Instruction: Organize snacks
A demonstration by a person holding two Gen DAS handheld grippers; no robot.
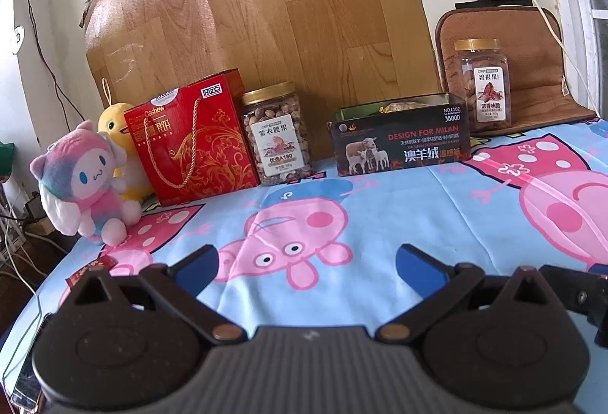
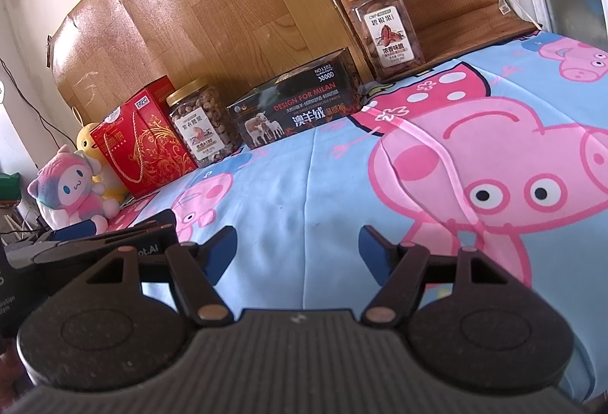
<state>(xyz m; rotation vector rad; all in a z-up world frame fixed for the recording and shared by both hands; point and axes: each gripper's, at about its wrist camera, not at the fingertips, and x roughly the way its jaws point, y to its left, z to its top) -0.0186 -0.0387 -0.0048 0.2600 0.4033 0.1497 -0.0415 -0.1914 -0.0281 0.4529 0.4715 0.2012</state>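
- The left gripper (image 1: 306,267) at the bottom of its frame has its blue-padded fingers spread wide with nothing between them; the right gripper (image 2: 298,246) is likewise wide and empty, over the blue cartoon-pig cloth (image 2: 342,167).
- The snacks line the wall across the middle of both views: a red cardboard gift box with a rope handle (image 1: 192,144), a clear gold-lidded jar of nuts (image 1: 276,132) just beside it, a dark open-topped carton printed with sheep (image 1: 399,140), and a second clear gold-lidded jar (image 1: 482,83) at upper right on a brown mat (image 1: 532,64).
- The jars look full, so probably heavy, rigid and slick-sided; gripping across the flat body under the lid seems safest.
- The red box is likely lighter and crushable; squeeze its narrow sides gently.
- A pink plush toy (image 1: 85,182) sits at centre left.
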